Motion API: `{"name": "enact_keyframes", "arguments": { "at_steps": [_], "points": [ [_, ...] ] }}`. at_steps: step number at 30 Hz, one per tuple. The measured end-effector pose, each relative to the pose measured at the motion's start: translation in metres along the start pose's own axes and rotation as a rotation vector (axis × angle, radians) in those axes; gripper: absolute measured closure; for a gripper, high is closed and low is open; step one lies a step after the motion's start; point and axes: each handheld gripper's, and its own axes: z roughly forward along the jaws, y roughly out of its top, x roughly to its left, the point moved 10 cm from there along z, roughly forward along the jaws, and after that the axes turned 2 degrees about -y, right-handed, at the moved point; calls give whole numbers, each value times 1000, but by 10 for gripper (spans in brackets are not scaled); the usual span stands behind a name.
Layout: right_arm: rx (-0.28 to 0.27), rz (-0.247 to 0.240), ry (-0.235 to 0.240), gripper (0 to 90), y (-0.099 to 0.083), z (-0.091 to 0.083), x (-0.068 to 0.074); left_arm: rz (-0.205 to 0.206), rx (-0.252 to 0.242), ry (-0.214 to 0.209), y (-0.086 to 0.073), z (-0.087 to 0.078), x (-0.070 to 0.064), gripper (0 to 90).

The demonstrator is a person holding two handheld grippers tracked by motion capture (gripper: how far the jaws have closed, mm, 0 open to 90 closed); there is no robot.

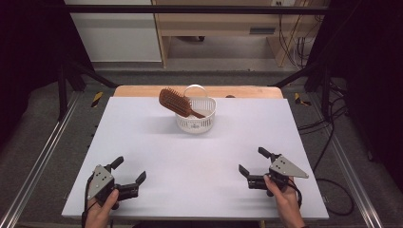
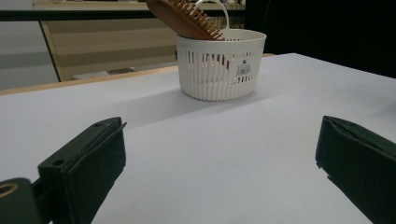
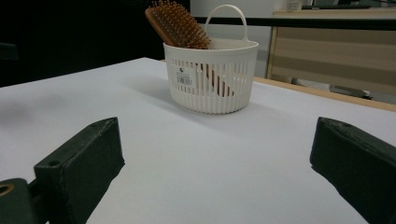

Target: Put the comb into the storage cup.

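A white slatted basket [image 1: 196, 122] [image 2: 219, 70] [image 3: 211, 79] with a hoop handle stands at the far middle of the white table [image 1: 157, 147]. A brown wooden hairbrush [image 1: 175, 102] [image 2: 184, 18] [image 3: 176, 25] leans in it, handle down, with its bristled head sticking out over the rim to the left. My left gripper [image 1: 129, 170] [image 2: 219, 163] rests open near the front left edge, held by a hand. My right gripper [image 1: 252, 162] [image 3: 215, 163] rests open near the front right edge. Both point toward the basket with nothing between their jaws.
A wooden board [image 1: 142, 90] edges the table's far side. Metal rails [image 1: 40, 161] run along both sides on the floor, and cables [image 1: 328, 142] lie at the right. A wooden shelf unit [image 1: 223, 23] stands behind the table.
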Motion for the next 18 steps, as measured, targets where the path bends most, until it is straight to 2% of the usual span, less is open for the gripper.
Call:
{"name": "enact_keyframes", "arguments": {
  "at_steps": [8,10,12,15,18],
  "points": [
    [4,-1,23,28,1,10,6,16,-21,5,1,0,-5,18],
    [10,14,23,32,1,15,7,29,-21,9,0,-1,-5,18],
    [4,25,19,34,1,18,8,24,-33,22,3,-2,-2,19],
    [-2,59,12,36,-1,23,8,38,-36,35,5,-4,3,19],
    [12,61,-13,42,-2,26,6,35,-36,44,4,-3,6,20]
  ]
}}
